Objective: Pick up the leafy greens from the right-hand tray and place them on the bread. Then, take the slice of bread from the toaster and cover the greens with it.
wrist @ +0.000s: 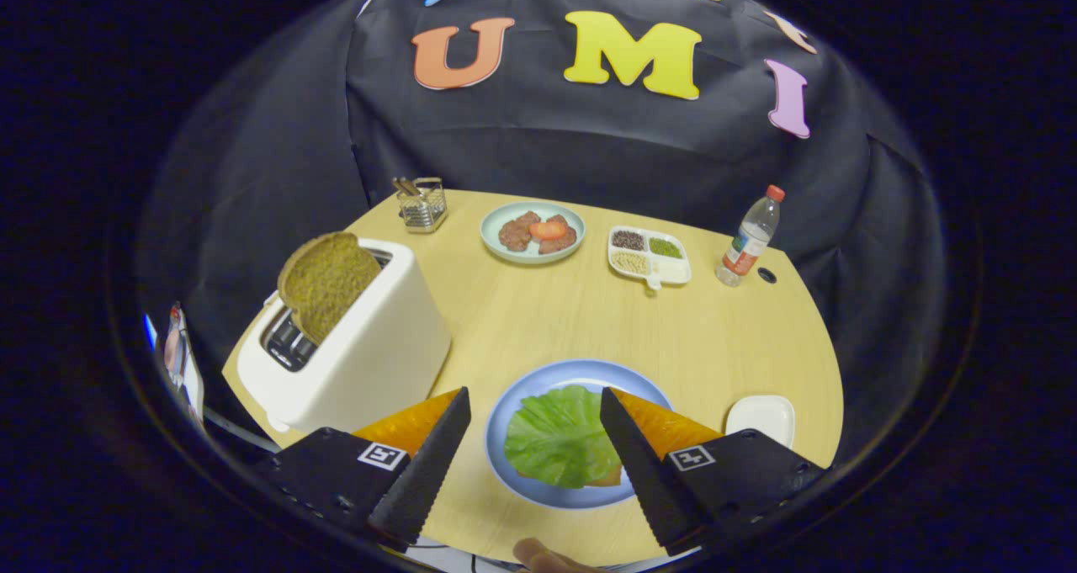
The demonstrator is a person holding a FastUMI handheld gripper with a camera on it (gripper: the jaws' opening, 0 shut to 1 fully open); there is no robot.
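Note:
The leafy greens lie on a slice of bread on the blue plate, between my fingers and below them. My gripper is open and holds nothing; it hangs above the plate. A brown slice of bread sticks up out of the white toaster, to the left and beyond my left finger. The small white tray to the right of the plate has nothing on it.
At the table's far side stand a metal holder, a pale plate with meat and tomato, a divided dish of seeds and a water bottle. A person's fingertip shows at the near table edge.

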